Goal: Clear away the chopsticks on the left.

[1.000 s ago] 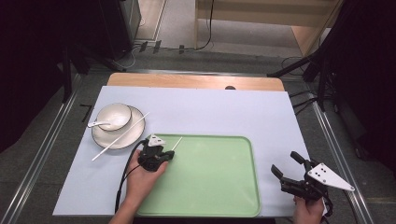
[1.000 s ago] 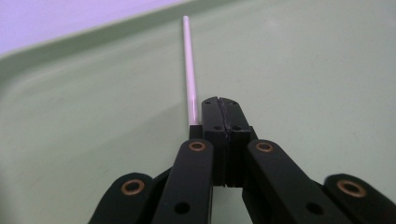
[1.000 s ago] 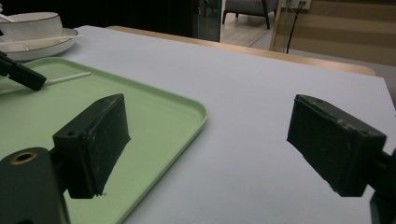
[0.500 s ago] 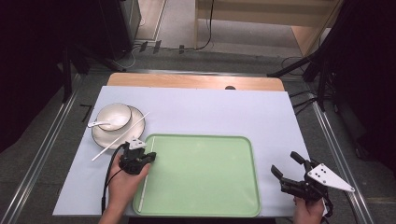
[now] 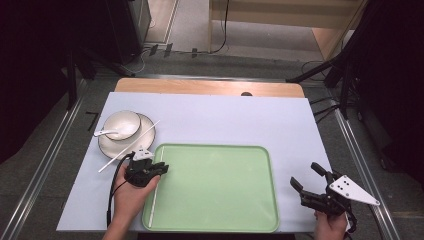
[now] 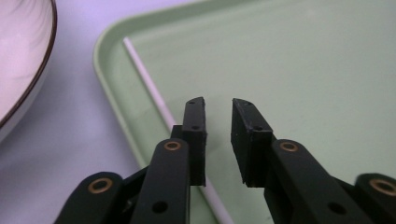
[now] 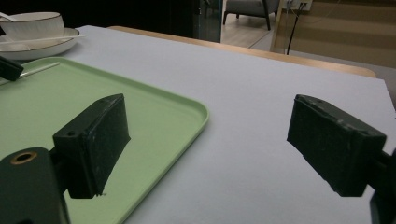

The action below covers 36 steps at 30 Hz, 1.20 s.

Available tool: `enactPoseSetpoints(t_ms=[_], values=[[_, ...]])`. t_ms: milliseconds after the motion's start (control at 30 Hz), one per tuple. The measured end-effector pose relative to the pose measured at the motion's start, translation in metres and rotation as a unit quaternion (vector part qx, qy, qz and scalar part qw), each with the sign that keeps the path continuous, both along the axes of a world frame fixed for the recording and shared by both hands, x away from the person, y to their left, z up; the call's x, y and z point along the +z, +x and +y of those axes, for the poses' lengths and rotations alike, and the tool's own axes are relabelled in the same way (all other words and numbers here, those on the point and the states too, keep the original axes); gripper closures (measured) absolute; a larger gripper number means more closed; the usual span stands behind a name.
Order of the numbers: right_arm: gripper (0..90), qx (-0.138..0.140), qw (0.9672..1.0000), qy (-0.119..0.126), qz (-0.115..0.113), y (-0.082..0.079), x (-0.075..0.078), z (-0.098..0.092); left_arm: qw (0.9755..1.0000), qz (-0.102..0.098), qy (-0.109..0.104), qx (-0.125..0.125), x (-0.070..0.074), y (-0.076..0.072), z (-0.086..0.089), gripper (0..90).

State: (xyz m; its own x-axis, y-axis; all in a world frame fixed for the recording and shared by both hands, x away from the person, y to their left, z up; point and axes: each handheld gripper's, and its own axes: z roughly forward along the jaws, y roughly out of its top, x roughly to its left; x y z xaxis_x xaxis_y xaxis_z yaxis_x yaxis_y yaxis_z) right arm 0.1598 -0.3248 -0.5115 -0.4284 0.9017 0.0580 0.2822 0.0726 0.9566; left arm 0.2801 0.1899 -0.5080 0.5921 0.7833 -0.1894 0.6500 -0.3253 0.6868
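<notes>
A white chopstick [image 5: 153, 200] lies inside the green tray [image 5: 215, 190] along its left wall. In the left gripper view that chopstick [image 6: 149, 88] runs under and beside the left jaw on the tray [image 6: 303, 70]. My left gripper [image 5: 161, 170] hovers over the tray's left edge. Its jaws [image 6: 217, 105] have just been opening and stand a little apart with nothing between the pads. A second chopstick [image 5: 127, 147] leans across the plate [image 5: 145, 131]. Off the tray's right side, my right gripper [image 5: 306, 175] is held wide open and empty [image 7: 210, 135].
A white bowl [image 5: 122, 124] with a spoon [image 5: 102, 133] sits on the plate at the left of the pale mat. The mat's right edge is near the right hand. A wooden strip borders the far side.
The left gripper moved left from inside the tray to its left edge. The chopstick it carried now lies in the tray along that edge. The right gripper stayed put.
</notes>
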Motion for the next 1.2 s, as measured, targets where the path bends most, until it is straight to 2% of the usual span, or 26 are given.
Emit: enactPoseSetpoints(t_ms=[67,167,233,300,367,533,700,733,833,900,1000,1033,1100,1133,1200], values=[[12.8,0.0,1.0,0.0,0.0,0.0,0.0,0.0,0.9998,-0.002,-0.016,-0.009,0.006,0.002,0.003,69.3],[12.8,-0.001,1.0,0.0,0.001,0.001,0.0,0.0,0.9998,-0.013,-0.011,-0.004,0.013,0.004,0.01,61.0],[12.8,-0.001,1.0,0.0,0.001,0.001,0.0,0.0,0.9997,-0.02,-0.011,0.008,0.016,0.007,0.018,56.4],[12.8,0.0,1.0,-0.002,0.001,0.001,-0.001,0.0,0.9994,-0.032,-0.002,0.015,0.02,0.01,0.026,54.1],[12.8,0.001,1.0,-0.002,0.001,0.001,-0.001,0.0,0.9983,-0.048,0.02,0.025,0.023,0.013,0.033,54.7],[12.8,0.0,1.0,-0.003,0.003,0.002,-0.001,0.0,0.9968,-0.058,0.023,0.051,0.032,0.022,0.052,54.3],[12.8,-0.001,1.0,-0.004,0.003,0.002,-0.001,0.001,0.9943,-0.075,0.03,0.069,0.034,0.031,0.068,56.2],[12.8,-0.001,1.0,-0.005,0.003,0.002,-0.001,0.002,0.9939,-0.076,0.026,0.075,0.034,0.033,0.072,59.5],[12.8,-0.001,1.0,-0.005,0.001,0.001,-0.001,0.002,0.9935,-0.073,-0.005,0.087,0.038,0.037,0.087,65.5],[12.8,-0.001,1.0,-0.006,0.001,0.001,-0.001,0.001,0.9939,-0.072,-0.01,0.083,0.04,0.038,0.094,68.7],[12.8,-0.004,1.0,-0.007,0.004,0.002,-0.001,0.001,0.9947,-0.062,-0.017,0.08,0.042,0.038,0.102,68.1],[12.8,-0.004,1.0,-0.007,0.004,0.002,-0.001,0.001,0.9947,-0.062,-0.017,0.08,0.042,0.038,0.102,67.3],[12.8,-0.004,1.0,-0.006,0.004,0.002,-0.001,0.002,0.9959,-0.048,-0.014,0.075,0.04,0.037,0.108,68.8],[12.8,-0.004,1.0,-0.007,0.003,0.002,-0.001,0.002,0.9966,-0.041,-0.009,0.07,0.039,0.037,0.11,70.5],[12.8,-0.004,1.0,-0.007,0.003,0.001,-0.001,0.002,0.9966,-0.032,0.009,0.075,0.036,0.038,0.111,70.7]])
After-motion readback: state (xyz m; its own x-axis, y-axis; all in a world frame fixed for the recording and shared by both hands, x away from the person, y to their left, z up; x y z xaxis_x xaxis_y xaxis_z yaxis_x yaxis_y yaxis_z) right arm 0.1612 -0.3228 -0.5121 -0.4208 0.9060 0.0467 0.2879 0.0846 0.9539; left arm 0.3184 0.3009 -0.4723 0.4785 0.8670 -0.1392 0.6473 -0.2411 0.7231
